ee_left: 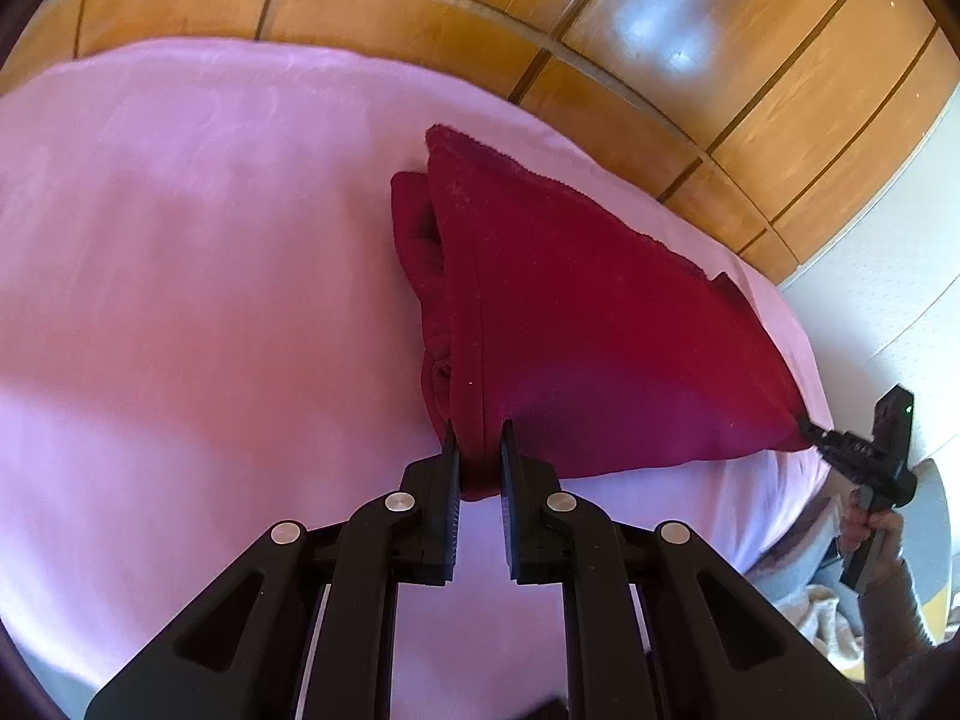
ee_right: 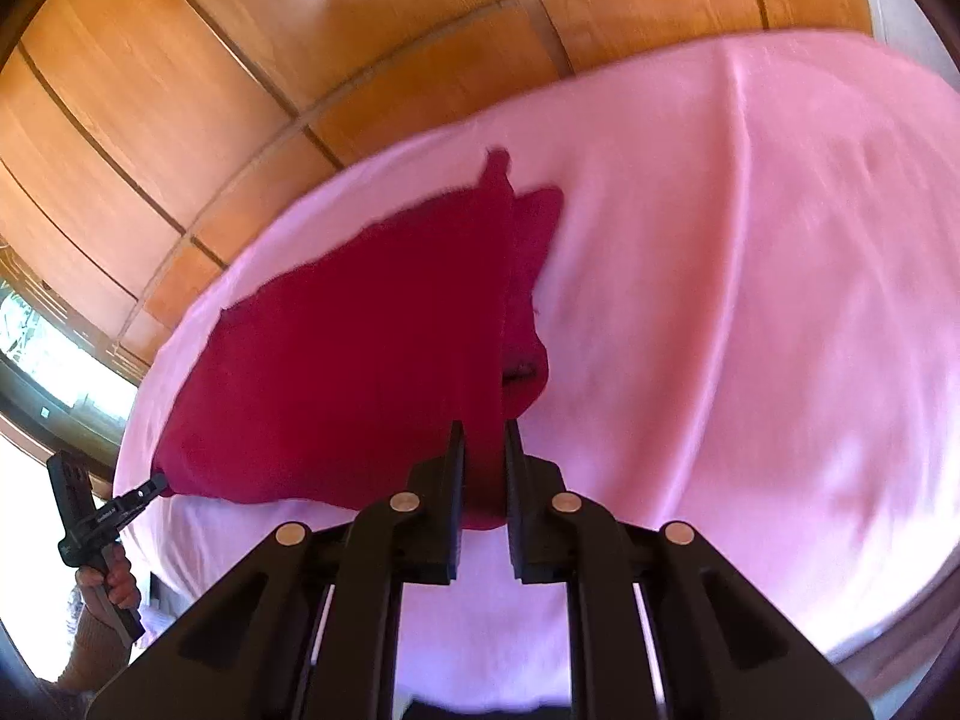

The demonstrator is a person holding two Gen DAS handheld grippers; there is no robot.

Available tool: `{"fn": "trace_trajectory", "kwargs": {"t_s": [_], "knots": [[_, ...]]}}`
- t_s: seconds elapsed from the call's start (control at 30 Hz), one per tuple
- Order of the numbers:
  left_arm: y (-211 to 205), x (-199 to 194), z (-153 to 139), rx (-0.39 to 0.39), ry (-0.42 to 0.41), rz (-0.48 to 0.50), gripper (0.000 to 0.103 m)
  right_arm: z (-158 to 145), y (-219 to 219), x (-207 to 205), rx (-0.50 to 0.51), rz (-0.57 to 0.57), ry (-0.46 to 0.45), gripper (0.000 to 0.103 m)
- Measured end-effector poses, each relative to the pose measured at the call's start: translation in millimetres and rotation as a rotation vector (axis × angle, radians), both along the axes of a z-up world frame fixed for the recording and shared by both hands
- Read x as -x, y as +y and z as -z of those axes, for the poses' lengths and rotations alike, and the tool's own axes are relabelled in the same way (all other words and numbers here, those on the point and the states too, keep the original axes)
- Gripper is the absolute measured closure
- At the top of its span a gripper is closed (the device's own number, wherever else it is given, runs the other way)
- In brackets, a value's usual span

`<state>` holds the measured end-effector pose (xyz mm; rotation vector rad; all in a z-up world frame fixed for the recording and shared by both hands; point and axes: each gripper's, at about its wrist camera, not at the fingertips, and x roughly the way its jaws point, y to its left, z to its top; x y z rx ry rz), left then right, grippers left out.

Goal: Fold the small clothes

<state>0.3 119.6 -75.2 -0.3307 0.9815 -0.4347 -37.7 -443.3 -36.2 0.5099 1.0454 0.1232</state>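
Pinching the red garment (ee_left: 570, 324) by both near corners, left gripper (ee_left: 480, 450) and right gripper (ee_right: 485, 450) clenched, I probably next carry it across the pink sheet (ee_left: 180, 300) to fold.

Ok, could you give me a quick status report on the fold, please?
Left tool and right tool each shut on a near corner of the red cloth. Cloth stretched between them above the pink sheet. Nothing in the way.

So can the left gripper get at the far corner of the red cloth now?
Probably not at once: the left gripper is shut on the near edge of the red cloth. The bed around is free.
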Motion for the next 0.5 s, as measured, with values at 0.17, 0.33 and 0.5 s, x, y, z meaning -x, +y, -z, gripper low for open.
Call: {"fn": "trace_trajectory", "kwargs": {"t_s": [0.17, 0.33, 0.5], "knots": [[-0.9, 29.8, 4.7, -0.004, 0.007, 0.012, 0.09, 19.5, -0.5, 23.1, -0.011, -0.007, 0.072, 0.093], [12.2, 11.3, -12.8, 0.042, -0.043, -0.05, 0.066, -4.7, -9.4, 3.2, 0.022, 0.033, -0.006, 0.073], [12.4, -30.8, -25.9, 0.061, -0.085, -0.109, 0.06, -17.5, -4.7, -47.7, 0.073, 0.071, -0.066, 0.062]]}}
